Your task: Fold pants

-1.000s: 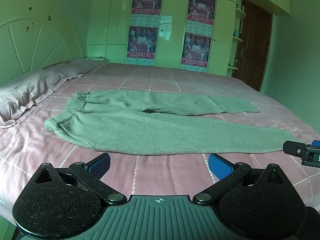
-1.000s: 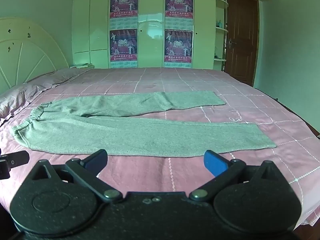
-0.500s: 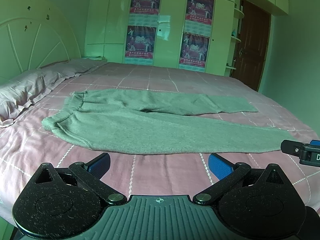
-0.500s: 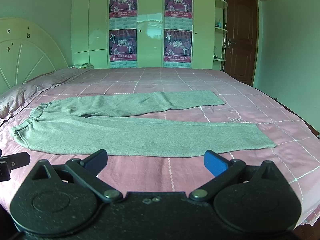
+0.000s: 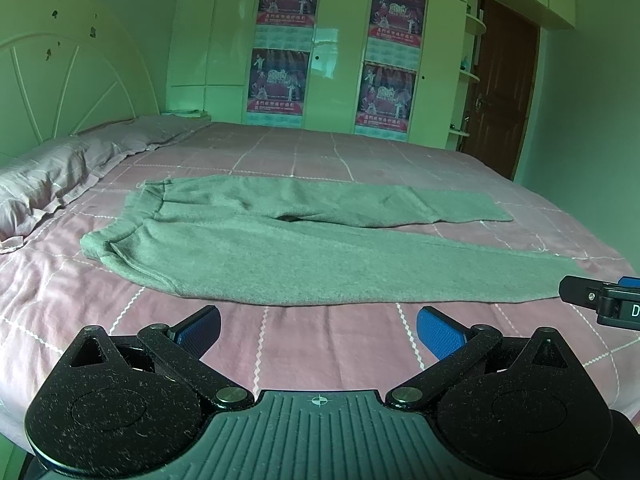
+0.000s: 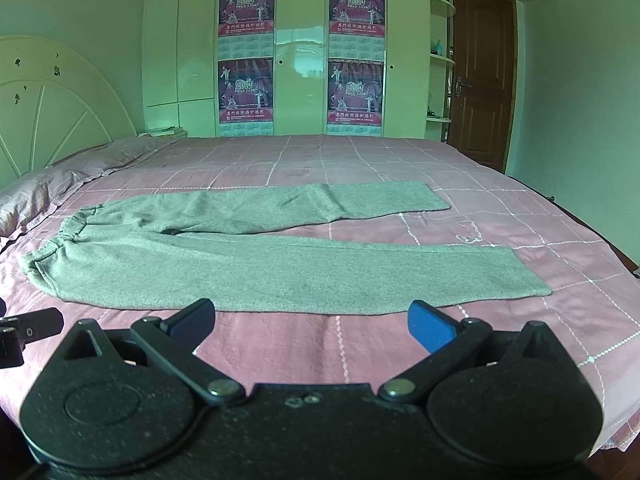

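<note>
Gray pants (image 5: 304, 256) lie flat across the middle of a pink checked bed (image 5: 320, 344), waistband at frame left near the pillow (image 5: 44, 184), legs splayed toward the right. Low in each view, the left gripper (image 5: 318, 326) and right gripper (image 6: 311, 320) hover just short of the near leg, jaws wide, holding nothing. A clean first fold likely means pinching waistband and cuff together, then laying the near leg over the far one. Bare sheet beyond the far leg leaves room

bed (image 5: 320, 352) pink checked | wardrobe (image 6: 304, 60) (4 posters) | door (image 6: 480, 80) brown
</note>
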{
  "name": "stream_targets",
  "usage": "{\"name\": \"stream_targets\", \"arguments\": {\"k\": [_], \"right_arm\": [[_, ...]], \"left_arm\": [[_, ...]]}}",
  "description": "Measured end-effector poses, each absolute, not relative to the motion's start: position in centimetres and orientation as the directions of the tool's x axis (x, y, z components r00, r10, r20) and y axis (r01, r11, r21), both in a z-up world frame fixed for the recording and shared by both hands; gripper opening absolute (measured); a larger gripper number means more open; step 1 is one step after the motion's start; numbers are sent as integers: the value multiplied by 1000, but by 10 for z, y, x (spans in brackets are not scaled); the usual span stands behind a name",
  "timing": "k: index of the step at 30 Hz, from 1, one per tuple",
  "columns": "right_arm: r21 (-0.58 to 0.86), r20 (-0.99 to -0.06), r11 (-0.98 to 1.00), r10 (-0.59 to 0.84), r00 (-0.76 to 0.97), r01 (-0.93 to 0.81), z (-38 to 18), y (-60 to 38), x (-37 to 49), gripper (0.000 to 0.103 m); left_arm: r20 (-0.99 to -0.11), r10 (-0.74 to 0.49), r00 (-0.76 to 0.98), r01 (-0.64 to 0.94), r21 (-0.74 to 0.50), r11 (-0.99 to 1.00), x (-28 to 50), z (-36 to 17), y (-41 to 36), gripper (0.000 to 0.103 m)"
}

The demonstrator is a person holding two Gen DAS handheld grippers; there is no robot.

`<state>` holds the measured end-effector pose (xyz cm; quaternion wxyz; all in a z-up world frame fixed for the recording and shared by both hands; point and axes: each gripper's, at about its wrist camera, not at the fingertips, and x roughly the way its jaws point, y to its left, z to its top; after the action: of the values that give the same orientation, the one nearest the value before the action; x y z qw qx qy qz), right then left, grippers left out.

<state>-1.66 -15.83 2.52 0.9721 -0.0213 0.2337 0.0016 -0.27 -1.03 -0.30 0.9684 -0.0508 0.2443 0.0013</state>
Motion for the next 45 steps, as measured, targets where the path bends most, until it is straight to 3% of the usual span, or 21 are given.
{"name": "stream_targets", "arguments": {"k": [45], "right_arm": [[-43, -460, 999, -8, 888, -13, 24, -159, -18, 97]], "left_arm": [[-478, -34, 878, -19, -107, 994, -1, -5, -10, 103]]}}
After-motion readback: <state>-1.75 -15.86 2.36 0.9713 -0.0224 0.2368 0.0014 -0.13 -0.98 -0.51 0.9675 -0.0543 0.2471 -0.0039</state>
